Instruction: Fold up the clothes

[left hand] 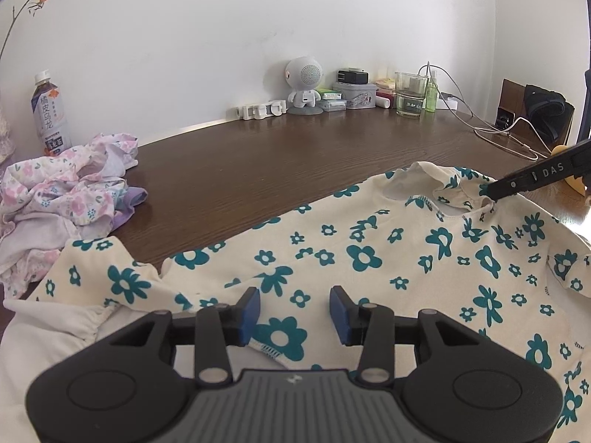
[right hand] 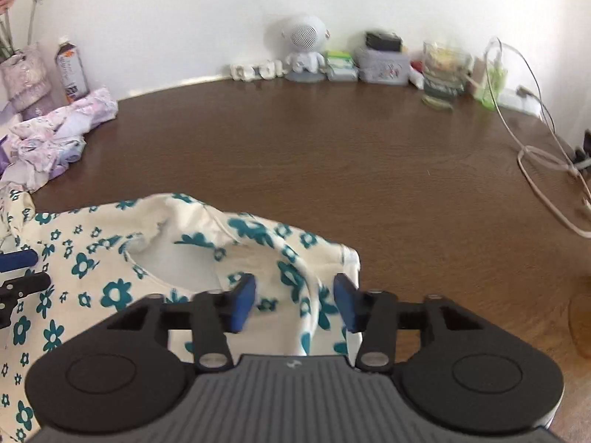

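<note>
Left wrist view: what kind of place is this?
Likely a home desk against a wall: a wooden tabletop with a tea bottle, a robot-shaped speaker, charging cables and a floral garment.

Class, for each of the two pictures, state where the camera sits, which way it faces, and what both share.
Left wrist: on the left gripper, facing the wall across the floral garment; its open fingers show.
Right wrist: on the right gripper, facing likewise over the garment's neckline; its open fingers show.
Shared: garment, brown table, robot-shaped speaker.
</note>
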`<state>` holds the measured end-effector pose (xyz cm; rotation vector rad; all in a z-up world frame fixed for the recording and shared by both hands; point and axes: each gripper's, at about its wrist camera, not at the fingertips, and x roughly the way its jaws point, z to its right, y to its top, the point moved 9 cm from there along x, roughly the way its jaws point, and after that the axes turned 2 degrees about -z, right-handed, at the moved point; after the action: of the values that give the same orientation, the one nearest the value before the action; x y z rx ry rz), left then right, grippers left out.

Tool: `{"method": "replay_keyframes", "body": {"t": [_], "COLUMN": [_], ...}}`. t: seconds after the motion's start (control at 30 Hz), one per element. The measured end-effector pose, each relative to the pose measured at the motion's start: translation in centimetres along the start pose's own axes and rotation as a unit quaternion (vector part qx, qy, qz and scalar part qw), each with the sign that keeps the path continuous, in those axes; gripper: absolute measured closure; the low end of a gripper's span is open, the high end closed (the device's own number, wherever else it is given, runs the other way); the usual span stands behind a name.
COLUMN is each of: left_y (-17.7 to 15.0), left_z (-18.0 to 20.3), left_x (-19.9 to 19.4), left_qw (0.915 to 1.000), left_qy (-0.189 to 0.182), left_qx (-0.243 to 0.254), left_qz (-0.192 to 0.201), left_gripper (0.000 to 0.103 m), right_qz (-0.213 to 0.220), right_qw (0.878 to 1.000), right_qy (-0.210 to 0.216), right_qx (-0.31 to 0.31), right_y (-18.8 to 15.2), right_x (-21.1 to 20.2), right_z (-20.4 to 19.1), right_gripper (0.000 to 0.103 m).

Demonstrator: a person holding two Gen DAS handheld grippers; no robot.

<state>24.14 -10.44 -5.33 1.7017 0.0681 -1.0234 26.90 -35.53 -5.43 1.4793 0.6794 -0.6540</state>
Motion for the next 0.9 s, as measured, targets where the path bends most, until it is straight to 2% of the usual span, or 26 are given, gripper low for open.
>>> {"method": "replay_keyframes", "body": {"t": [0.07,0.1,0.13,0.3,0.37,0.43,0.47,0.6,0.7,0.8,0.9], "left_y": [0.0,0.0,0.0,0.0,0.0,0.0,0.0,0.1,0.2,-0.2,-1.6], "left_z": [0.1,0.1,0.1,0.1,0.0,0.0,0.0,0.2,1.6,3.2,4.4], "left_x": [0.0,0.0,0.0,0.0,0.0,0.0,0.0,-0.5,-2.5,-4.7,-6.2], "left_qw": [1.0000,1.0000,1.0000,1.0000,1.0000,1.0000,1.0000,1.0000,0.9997,0.9988,0.9980], "left_qy": [0.000,0.000,0.000,0.000,0.000,0.000,0.000,0.000,-0.013,-0.031,-0.051], "left_qx": [0.000,0.000,0.000,0.000,-0.001,-0.002,-0.003,-0.002,0.014,0.032,0.038], "left_qz": [0.000,0.000,0.000,0.001,0.002,0.002,0.001,-0.002,0.016,0.022,0.007], "left_gripper": [0.063,0.063,0.063,0.063,0.063,0.062,0.062,0.064,0.064,0.064,0.064], "right_qz": [0.001,-0.001,-0.003,-0.004,-0.003,-0.003,-0.001,-0.018,-0.037,-0.036,-0.026], "right_qw": [1.000,0.999,0.999,0.999,1.000,1.000,1.000,1.000,0.999,0.998,0.995], "right_qy": [-0.020,-0.031,-0.034,-0.045,-0.026,-0.001,0.010,0.020,0.008,-0.016,-0.051], "right_qx": [-0.019,-0.025,-0.021,-0.009,0.009,0.027,0.029,0.012,-0.007,-0.045,-0.079], "right_y": [0.3,0.4,0.4,0.5,0.3,0.0,-0.3,-2.7,-4.9,-6.1,-6.0], "right_x": [0.7,1.2,1.6,1.7,0.6,-0.9,-1.7,-3.8,-4.1,-3.9,-3.9], "right_z": [-0.3,-0.3,0.0,0.7,0.7,0.7,0.4,-0.9,-1.7,-2.1,-1.8], "right_gripper": [0.058,0.072,0.096,0.096,0.089,0.064,0.062,0.062,0.063,0.088,0.089]}}
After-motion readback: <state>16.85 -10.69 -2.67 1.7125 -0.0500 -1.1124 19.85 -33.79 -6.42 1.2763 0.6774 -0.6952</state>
